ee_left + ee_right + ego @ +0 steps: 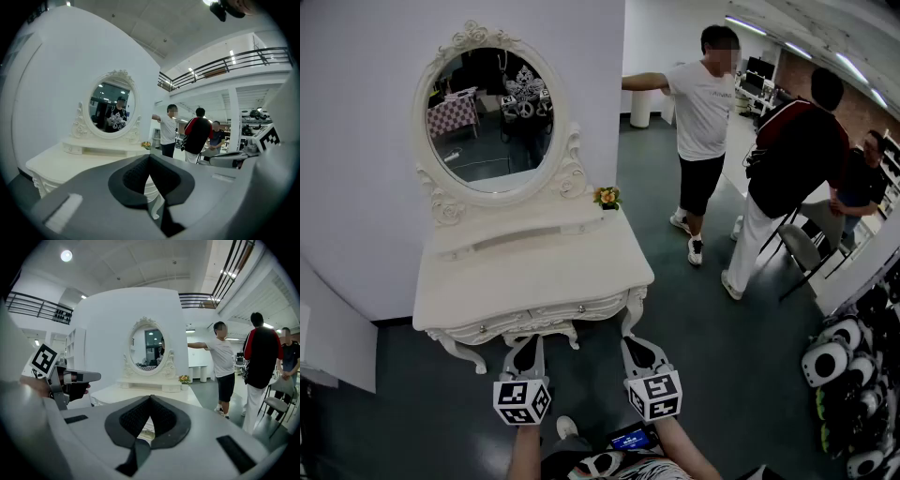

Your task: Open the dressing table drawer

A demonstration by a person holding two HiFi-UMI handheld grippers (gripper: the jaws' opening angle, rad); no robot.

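Ones, twos and threes around a dressing table

There's one white dressing table with one oval mirror and one small pot of flowers. Two grippers face it, the left gripper and the right gripper, each with one marker cube. Three people stand off to the right: one person in a white T-shirt, one person in black and red and one half-hidden person. One chair is beside them. The black-and-white rounded objects overlap too much to count.
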